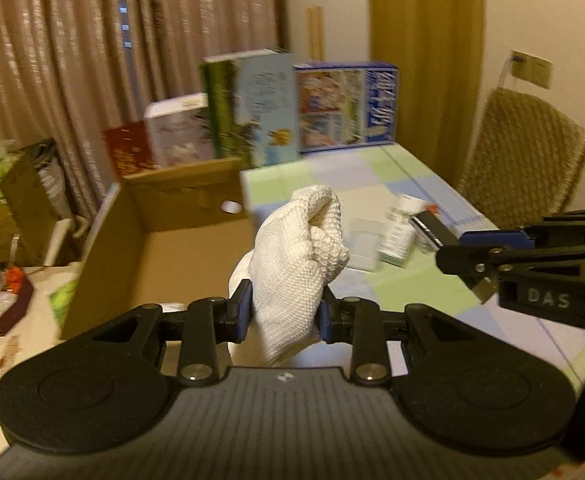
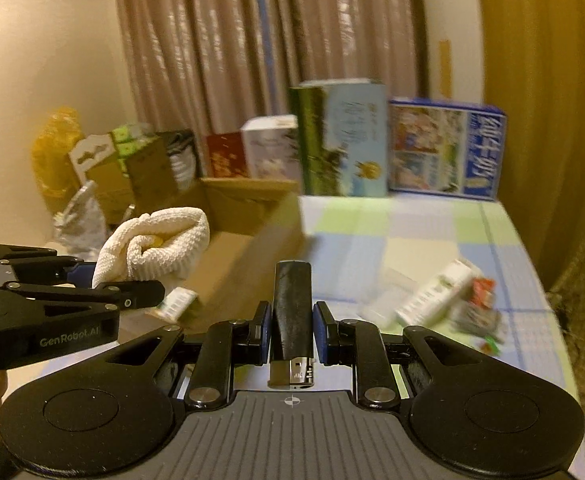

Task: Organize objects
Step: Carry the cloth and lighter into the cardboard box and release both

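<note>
Left tongs (image 1: 283, 314): I clamped them on the white cloth (image 1: 298, 256).
Right tongs (image 2: 291, 330): clamped on the black lighter (image 2: 292, 308).
Cardboard box (image 1: 164, 248): at 11 o'clock of cloth.

The white, coarsely knitted cloth glove (image 1: 296, 256) looks rough and matt. The black plastic lighter (image 2: 292, 308) is smooth and glossy, with a shiny metal cap. The open brown cardboard box (image 1: 180, 248) is dull, papery. Right of the box, the table (image 1: 424, 292) wears a smooth checked green-and-blue covering. The left tongs (image 1: 284, 316) are matt black plastic with bright metal rivets.
</note>
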`<action>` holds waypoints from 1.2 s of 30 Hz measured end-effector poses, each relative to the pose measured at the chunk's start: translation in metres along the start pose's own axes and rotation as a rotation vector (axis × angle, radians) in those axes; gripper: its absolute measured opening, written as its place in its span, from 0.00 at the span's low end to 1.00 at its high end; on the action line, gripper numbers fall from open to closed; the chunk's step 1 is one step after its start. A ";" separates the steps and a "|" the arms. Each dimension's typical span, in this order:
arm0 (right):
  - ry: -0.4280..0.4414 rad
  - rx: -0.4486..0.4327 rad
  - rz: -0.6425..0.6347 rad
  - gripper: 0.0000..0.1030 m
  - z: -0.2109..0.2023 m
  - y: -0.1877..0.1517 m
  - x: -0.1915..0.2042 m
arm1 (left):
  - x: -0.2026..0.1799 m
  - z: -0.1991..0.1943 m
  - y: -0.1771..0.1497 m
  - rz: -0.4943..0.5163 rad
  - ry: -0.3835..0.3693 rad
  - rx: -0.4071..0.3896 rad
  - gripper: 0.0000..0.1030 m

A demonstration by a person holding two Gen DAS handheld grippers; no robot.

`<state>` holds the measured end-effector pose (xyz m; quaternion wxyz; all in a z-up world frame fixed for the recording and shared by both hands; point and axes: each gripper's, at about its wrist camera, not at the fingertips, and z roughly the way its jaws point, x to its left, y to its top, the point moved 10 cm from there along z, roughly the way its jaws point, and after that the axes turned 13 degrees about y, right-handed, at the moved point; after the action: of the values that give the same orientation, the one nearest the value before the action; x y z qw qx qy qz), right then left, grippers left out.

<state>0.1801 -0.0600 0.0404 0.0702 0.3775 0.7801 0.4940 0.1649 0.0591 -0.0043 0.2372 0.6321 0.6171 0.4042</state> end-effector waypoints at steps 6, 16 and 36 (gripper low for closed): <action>0.073 0.007 -0.012 0.18 0.042 0.024 0.031 | 0.064 0.015 0.013 -0.029 0.064 0.007 0.26; 0.127 0.047 0.042 0.18 0.112 0.046 0.041 | 0.131 0.061 0.013 -0.056 0.111 0.046 0.26; 0.110 0.097 0.102 0.18 0.167 0.032 0.022 | 0.143 0.131 -0.008 -0.092 0.090 0.092 0.45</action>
<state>0.2618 0.0812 -0.0114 -0.0165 0.3922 0.7856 0.4783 0.2528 0.2249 -0.0530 0.1984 0.5944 0.6735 0.3922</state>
